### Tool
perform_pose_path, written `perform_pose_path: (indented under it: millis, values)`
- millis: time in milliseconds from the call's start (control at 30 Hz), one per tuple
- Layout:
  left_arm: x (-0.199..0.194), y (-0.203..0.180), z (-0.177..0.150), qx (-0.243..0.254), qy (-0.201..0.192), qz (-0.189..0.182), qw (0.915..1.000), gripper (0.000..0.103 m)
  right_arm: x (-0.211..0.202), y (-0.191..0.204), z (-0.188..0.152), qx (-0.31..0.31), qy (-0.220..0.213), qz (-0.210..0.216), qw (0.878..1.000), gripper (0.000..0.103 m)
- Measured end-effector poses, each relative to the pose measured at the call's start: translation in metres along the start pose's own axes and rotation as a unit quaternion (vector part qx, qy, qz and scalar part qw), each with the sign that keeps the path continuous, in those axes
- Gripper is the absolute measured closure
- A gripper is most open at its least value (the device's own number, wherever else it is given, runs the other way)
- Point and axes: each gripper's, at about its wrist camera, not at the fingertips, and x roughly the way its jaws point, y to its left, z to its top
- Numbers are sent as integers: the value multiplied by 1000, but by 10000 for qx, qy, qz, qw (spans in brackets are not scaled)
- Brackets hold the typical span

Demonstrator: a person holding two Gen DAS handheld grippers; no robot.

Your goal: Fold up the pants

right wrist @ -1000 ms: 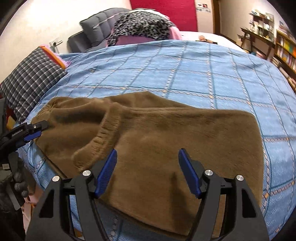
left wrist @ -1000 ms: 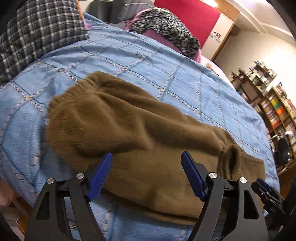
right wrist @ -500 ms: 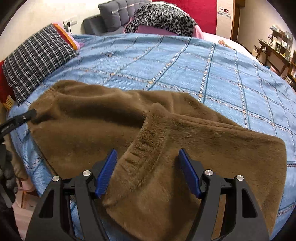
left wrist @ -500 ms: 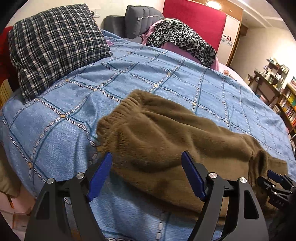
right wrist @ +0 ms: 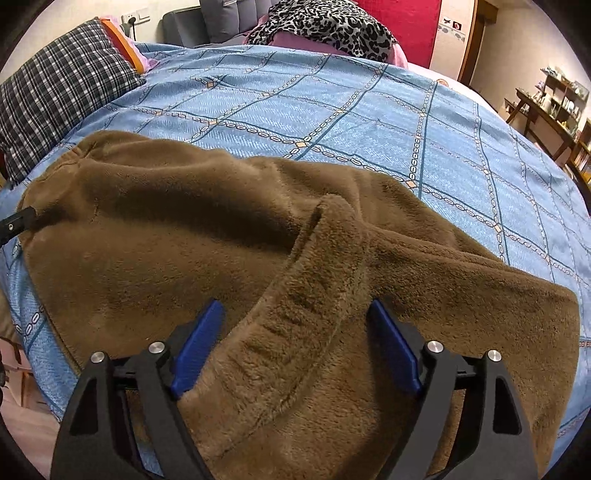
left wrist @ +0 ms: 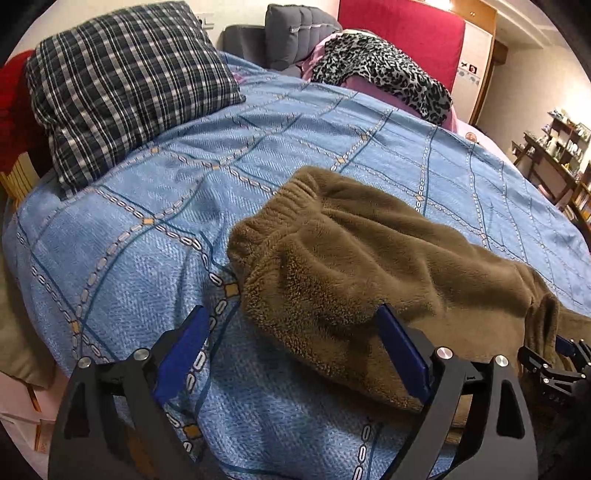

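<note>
Brown fleece pants [left wrist: 369, 266] lie on a blue checked bedspread [left wrist: 147, 229], waistband toward the plaid pillow. My left gripper [left wrist: 291, 339] is open at the near waist corner, its right finger touching the fabric edge. In the right wrist view the pants [right wrist: 147, 240] spread wide, with a ribbed leg cuff [right wrist: 303, 317] folded over on top. My right gripper [right wrist: 295, 332] is open with the cuff lying between its fingers. The right gripper's tip shows at the left view's right edge [left wrist: 554, 365]; the left gripper's tip shows at the right view's left edge [right wrist: 16, 225].
A plaid pillow [left wrist: 118, 85] lies at the bed's far left. A leopard-print cloth [left wrist: 380, 74] lies by the red headboard [left wrist: 399, 29], with a grey cushion [left wrist: 295, 29] beside it. Wooden shelves [left wrist: 554, 147] stand at the right. The bed edge drops off at lower left.
Both grippers have moved left along the pants. The left one now sits at the waist corner; the right one has come down over the folded leg cuff. Both stay open.
</note>
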Motion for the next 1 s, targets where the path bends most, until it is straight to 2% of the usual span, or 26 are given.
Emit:
perform_pose_path:
  millis: [233,333,367,433,567,733,833,933,1000]
  values:
    - [15,9,1,-402,322,-446,9977,12,-1,-1,0,60,-9,10,10000,18]
    - [25,15,-1,-728,547,-831,9924,12,-2,-2,0,94,-20,22,10000,18]
    - [27,17,0,-837,576,-929,9905,9,-2,-3,0,107,-25,35,9999,18]
    - [30,22,1,-1070,563,-1148,9860,9,-3,-4,0,144,-35,75,9999,18]
    - [32,23,6,-1212,527,-1379,9816,8,-5,-6,-1,215,-63,142,9996,18]
    - [40,27,9,-1567,448,-1854,9691,9,-8,-10,-1,289,-107,256,9992,18]
    - [41,33,10,-1872,404,-2026,9603,12,-10,-11,-2,326,-134,315,9989,18]
    - [42,35,10,-2024,420,-2061,9565,22,-11,-12,-3,361,-154,344,9986,18]
    - [42,38,9,-2194,429,-2144,9508,29,-12,-13,-3,405,-170,380,9983,18]
